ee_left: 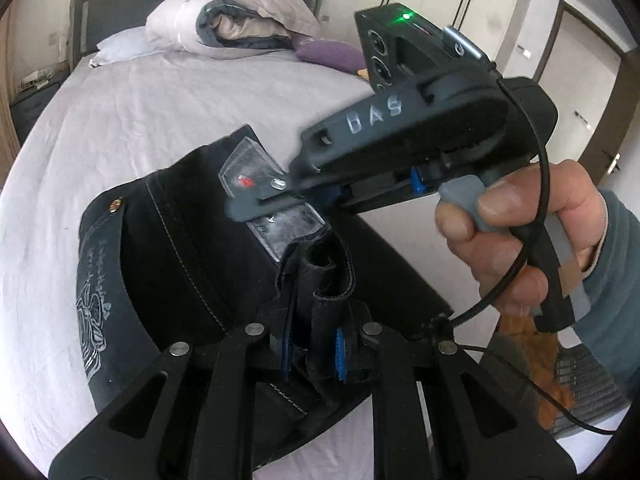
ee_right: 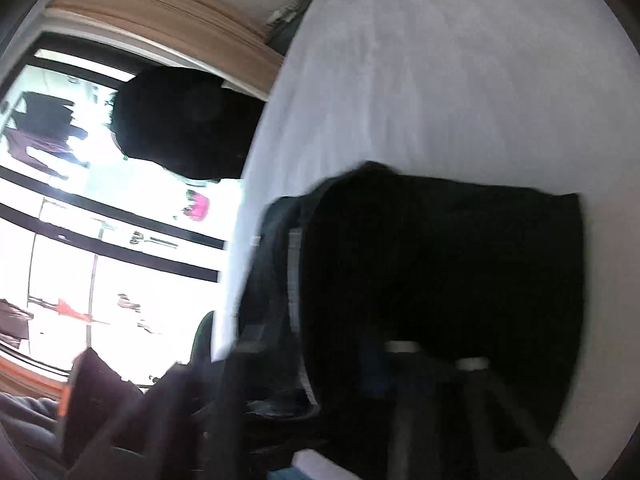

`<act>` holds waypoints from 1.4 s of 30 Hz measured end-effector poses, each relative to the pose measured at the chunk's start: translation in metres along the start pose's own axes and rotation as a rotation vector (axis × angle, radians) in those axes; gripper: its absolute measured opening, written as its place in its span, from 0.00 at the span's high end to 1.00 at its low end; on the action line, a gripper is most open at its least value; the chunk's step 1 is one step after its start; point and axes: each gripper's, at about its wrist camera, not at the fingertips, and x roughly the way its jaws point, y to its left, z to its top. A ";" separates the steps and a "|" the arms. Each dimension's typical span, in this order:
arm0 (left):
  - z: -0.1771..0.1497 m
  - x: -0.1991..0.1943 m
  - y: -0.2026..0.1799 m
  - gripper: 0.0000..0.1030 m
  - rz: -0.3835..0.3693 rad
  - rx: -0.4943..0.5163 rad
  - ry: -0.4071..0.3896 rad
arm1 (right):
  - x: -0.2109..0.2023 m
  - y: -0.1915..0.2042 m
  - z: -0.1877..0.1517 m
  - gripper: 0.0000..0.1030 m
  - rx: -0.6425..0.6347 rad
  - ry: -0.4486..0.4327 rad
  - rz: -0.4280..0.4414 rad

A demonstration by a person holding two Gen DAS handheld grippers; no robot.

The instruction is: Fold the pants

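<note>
Black pants (ee_left: 168, 264) with a white printed design lie bunched on the bed. In the left wrist view, my left gripper (ee_left: 316, 356) is shut on a rolled edge of the pants between its blue pads. My right gripper (ee_left: 264, 196) reaches in from the right, held in a hand, its clear-padded fingers (ee_left: 248, 172) set over the fabric just beyond my left one; I cannot tell whether they grip it. The right wrist view is blurred: the pants (ee_right: 440, 260) fill the lower middle and hide the right gripper's fingertips.
The bed (ee_left: 160, 92) has a pale lilac sheet. A rolled duvet and pillows (ee_left: 236, 20) lie at the headboard, with a purple cushion (ee_left: 332, 54) beside them. Wardrobe doors and a doorway stand at right. A bright window (ee_right: 100, 220) is left of the bed.
</note>
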 end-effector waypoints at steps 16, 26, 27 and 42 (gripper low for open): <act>0.018 0.080 -0.071 0.87 -0.068 0.095 0.070 | -0.054 -0.067 -0.028 0.85 0.061 -0.078 -0.040; 0.034 0.110 -0.053 0.24 -0.158 0.015 0.127 | -0.044 -0.138 -0.051 0.66 0.242 -0.156 0.114; 0.038 0.100 -0.048 0.20 -0.146 0.003 0.102 | -0.050 -0.136 -0.051 0.63 0.240 -0.169 0.092; 0.027 0.070 0.088 0.45 -0.015 -0.185 0.016 | -0.032 -0.075 -0.075 0.53 0.109 -0.110 0.118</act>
